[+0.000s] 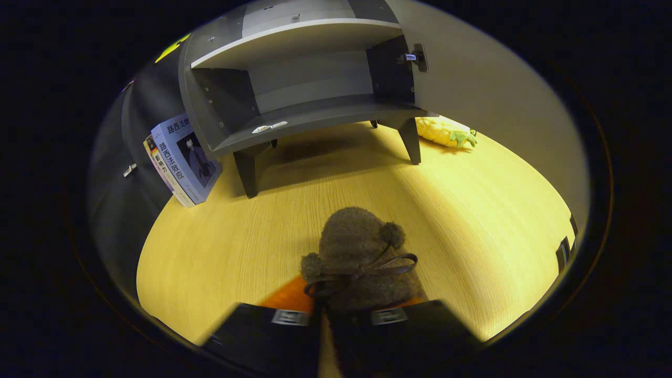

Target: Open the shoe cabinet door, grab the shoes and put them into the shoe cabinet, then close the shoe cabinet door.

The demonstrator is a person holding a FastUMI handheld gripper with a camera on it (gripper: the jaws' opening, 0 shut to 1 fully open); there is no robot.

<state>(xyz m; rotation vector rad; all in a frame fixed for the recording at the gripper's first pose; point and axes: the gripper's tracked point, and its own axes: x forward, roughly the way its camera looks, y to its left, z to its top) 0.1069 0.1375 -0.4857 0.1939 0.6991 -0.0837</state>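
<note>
- On the far side of the wooden floor stands the shoe cabinet, grey, raised on short dark legs, with two bare shelves in sight and its inside open to view.
- To the right of it the cabinet door is swung wide open, a pale broad panel with a hinge fixed at the cabinet's right edge.
- Covering the ground from the cabinet's legs down to the fingers, the floor is light yellow wood grain, with the cabinet's shadow lying under and just in front of the legs.
- Left of the cabinet, two books lean against the dark wall, blue covers facing out.
- Between the fingers, and reaching just ahead of them, sits the shoe, a fuzzy brown one with small pom-poms and a dark ribbon bow; an orange lining or sole shows beneath it.
- At the bottom, the gripper has its two black fingers closed in on the shoe's rear, one on each side, and it appears to be clamped on it.
- Behind the cabinet's right leg, near the open door, lies a yellow pineapple toy with green leaves.
</note>
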